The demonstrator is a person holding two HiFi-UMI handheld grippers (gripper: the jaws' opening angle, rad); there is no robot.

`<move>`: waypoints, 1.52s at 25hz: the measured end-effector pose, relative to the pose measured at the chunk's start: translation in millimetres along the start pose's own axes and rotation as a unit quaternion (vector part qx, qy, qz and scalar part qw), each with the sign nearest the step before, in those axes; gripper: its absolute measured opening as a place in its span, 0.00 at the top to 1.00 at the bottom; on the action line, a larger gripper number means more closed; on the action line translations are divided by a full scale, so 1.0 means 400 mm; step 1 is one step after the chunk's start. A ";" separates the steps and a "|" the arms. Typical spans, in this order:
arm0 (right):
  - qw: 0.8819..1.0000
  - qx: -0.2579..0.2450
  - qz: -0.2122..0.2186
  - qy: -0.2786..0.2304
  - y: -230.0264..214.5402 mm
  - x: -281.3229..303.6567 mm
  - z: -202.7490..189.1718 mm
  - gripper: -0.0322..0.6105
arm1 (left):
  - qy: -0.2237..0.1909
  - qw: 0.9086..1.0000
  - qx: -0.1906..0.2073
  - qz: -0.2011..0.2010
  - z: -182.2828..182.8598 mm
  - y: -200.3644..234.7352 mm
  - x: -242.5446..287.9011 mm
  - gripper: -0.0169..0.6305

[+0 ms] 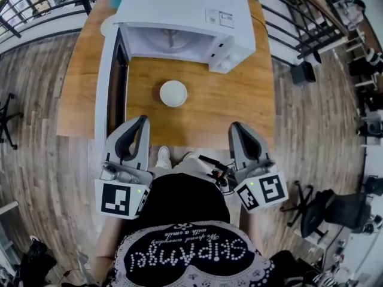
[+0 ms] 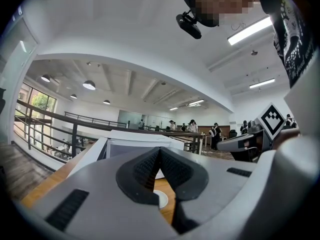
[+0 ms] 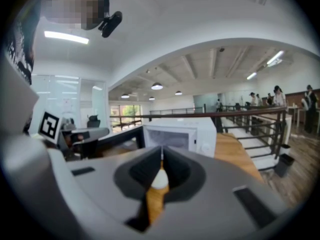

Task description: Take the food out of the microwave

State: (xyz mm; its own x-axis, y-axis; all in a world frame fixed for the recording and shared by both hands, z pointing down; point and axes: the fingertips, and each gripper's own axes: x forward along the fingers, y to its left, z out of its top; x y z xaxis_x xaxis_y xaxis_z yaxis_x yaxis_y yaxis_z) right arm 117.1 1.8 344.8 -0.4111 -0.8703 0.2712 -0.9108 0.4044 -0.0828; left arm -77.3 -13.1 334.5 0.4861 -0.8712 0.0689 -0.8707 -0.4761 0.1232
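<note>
A white microwave (image 1: 185, 23) stands at the far end of the wooden table (image 1: 239, 106), its door (image 1: 111, 82) swung wide open to the left and its cavity bare. A white bowl (image 1: 173, 93) sits on the table in front of it. My left gripper (image 1: 142, 119) and right gripper (image 1: 234, 127) hang at the near table edge, both shut and holding nothing. In the left gripper view the bowl (image 2: 161, 198) shows below the closed tips, with the microwave (image 2: 135, 146) behind. The right gripper view has the bowl (image 3: 160, 180) between the tips and the microwave (image 3: 182, 134) beyond.
A pale plate (image 1: 108, 24) lies left of the microwave. Black railings (image 1: 42, 8) run behind the table and a black office chair (image 1: 332, 211) stands on the wooden floor at the lower right. Several people stand far off (image 2: 192, 128) in the hall.
</note>
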 end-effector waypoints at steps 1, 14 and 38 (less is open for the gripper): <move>1.000 0.000 0.000 0.001 -0.001 0.001 -0.001 0.89 | -0.001 1.000 0.001 -0.001 -0.001 0.000 0.004 0.93; 1.000 -0.002 -0.004 0.010 -0.023 -0.008 -0.017 0.89 | -0.002 1.000 -0.006 -0.003 -0.012 -0.010 0.025 0.93; 1.000 -0.004 -0.010 0.010 -0.030 0.008 -0.018 0.89 | 0.004 1.000 -0.007 -0.010 -0.020 -0.002 0.048 0.93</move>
State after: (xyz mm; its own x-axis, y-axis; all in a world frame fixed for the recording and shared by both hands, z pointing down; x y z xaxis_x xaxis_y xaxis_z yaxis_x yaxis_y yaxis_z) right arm 126.9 -3.9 353.6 -0.3924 -0.8723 0.2917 -0.9183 0.3896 -0.0702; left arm -66.6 -28.3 343.8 0.5047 -0.8602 0.0732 -0.8593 -0.4924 0.1380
